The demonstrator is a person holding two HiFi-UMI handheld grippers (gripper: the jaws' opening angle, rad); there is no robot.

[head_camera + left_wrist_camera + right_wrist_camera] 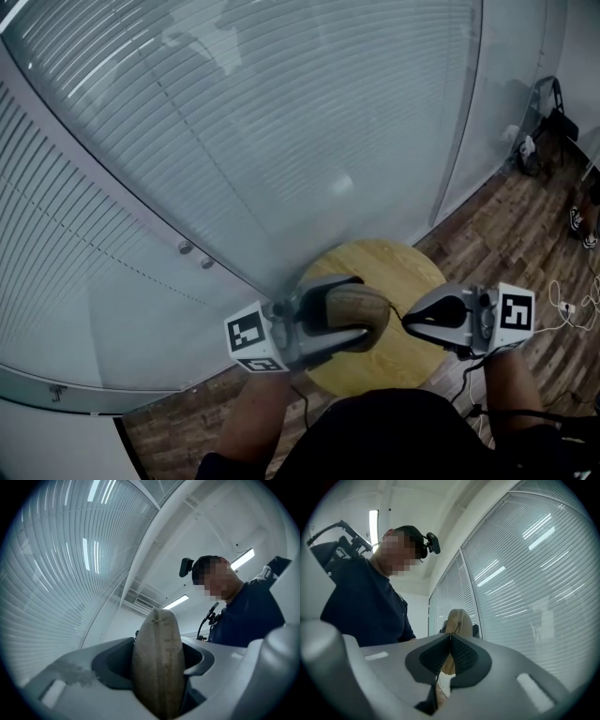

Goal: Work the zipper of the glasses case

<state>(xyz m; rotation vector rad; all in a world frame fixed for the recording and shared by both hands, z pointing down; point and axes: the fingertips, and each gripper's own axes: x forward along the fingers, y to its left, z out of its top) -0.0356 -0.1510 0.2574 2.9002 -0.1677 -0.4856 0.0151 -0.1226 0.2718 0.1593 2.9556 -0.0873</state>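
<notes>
Above a round wooden table (pixel 417 267), the left gripper (pixel 358 309) clamps its jaws around the tan glasses case (pixel 157 663), holding it on edge in the air. From the case's end, what looks like the thin dark zipper pull (pixel 396 312) runs to the right gripper (pixel 408 321), whose jaws are pinched together on it. The zip-pulling step appears underway; next, a steady draw along the seam while the left braces the case.

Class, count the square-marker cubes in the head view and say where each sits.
2. The left cube sits on the left gripper, lower left; the right cube sits on the right gripper, further right. None looks hidden.
</notes>
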